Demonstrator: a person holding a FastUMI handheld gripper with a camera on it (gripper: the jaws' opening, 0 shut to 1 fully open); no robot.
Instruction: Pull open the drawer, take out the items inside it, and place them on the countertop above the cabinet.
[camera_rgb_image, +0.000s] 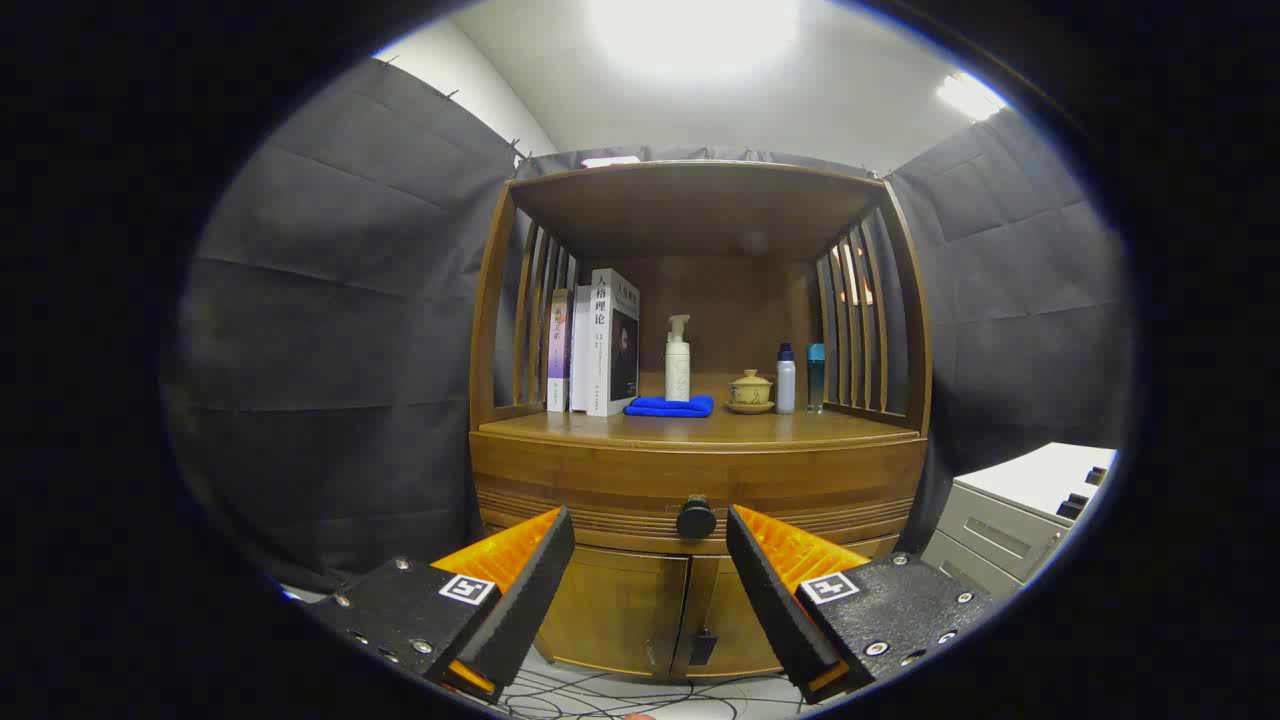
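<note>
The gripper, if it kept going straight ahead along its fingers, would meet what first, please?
Most likely the round dark knob on the closed drawer front: it sits centred beyond the open gripper. Depth is uncertain, so the gap remaining is unclear.

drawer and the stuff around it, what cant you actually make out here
- Inside of the drawer: hidden by its shut front, gripper view.
- Book text and bottle labels: too small.
- Lower cabinet doors: partly covered by the open gripper fingers flanking the knob.
- Grey cabinet: cut off at the edge.
</note>
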